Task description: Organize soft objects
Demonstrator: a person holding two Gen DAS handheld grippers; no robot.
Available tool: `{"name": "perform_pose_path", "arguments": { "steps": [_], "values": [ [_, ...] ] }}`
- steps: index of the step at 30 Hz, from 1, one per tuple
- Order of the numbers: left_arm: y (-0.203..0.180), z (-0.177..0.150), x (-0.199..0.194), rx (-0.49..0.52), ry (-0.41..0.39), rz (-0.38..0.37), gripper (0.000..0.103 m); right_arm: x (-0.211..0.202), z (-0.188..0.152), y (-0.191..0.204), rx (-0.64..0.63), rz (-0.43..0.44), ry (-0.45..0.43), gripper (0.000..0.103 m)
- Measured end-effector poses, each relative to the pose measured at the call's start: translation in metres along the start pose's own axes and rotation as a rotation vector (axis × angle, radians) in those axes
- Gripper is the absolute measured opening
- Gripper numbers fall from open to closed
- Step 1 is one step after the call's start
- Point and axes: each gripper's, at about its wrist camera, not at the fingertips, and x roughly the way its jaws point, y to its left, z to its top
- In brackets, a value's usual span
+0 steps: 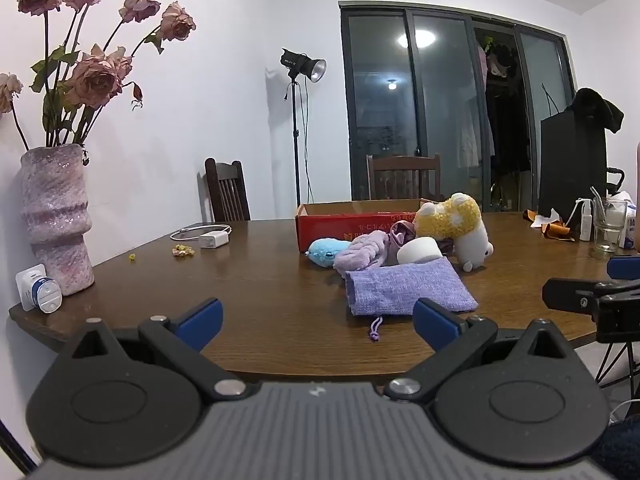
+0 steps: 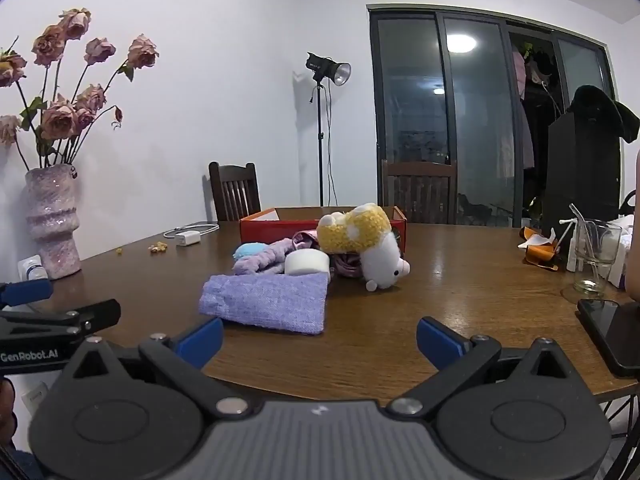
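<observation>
- Soft toys and cloths lie in a loose heap just in front of the red box (image 1: 360, 224), which stands open on the far side of the table (image 1: 248, 280).
- The yellow and white plush animal (image 1: 460, 224) leans against the box's front wall, tipped head down; it looks light and squashy, and its round body is probably the surest place to pinch.
- The purple cloth pouch (image 1: 404, 286) lies flat on the near side of the heap from the box, drawstring (image 1: 376, 328) trailing toward the table edge; thin and limp, it may best be taken by an edge or the string.
- The blue plush (image 1: 326, 251) and the lilac fuzzy cloth (image 1: 362, 254) sit to the left of the heap, touching each other; a white round puff (image 1: 420, 250) rests between the pouch and the box.
- The left gripper (image 1: 316, 322) and right gripper (image 2: 320, 340) both hover at the near table edge, well apart from the box, jaws spread wide with nothing between them.
- The table is glossy dark wood, so cloth could slide when nudged.
- Left of the box stand a vase (image 1: 56, 216) of dried roses and a charger (image 1: 214, 239); right of it, a glass (image 2: 596, 256) and a phone (image 2: 612, 332).
</observation>
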Motion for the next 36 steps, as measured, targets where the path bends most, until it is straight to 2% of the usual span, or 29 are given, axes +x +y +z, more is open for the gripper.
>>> {"name": "perform_pose_path", "arguments": {
  "steps": [10,13,15,28,36],
  "values": [
    [0.0003,0.0017,0.0008,0.007,0.0,0.003,0.103,0.0016,0.0009,0.0041,-0.025,0.052,0.009,0.103],
    [-0.0002,0.0018,0.0007,0.011,-0.001,0.004,0.103,0.0003,0.0013,0.0045,-0.021,0.047,0.004,0.103],
    [-0.0009,0.0018,0.0012,0.012,-0.001,0.005,0.103,0.0018,0.0012,0.0024,-0.02,0.042,0.035,0.103],
    [-0.0016,0.0016,0.0012,0.011,0.003,0.005,0.103,0.0029,0.0007,-0.004,0.02,0.068,0.03,0.103],
    [-0.0018,0.0008,0.0017,0.011,0.006,0.005,0.103,0.0037,0.0002,-0.0045,0.028,0.053,0.025,0.103]
  ]
}}
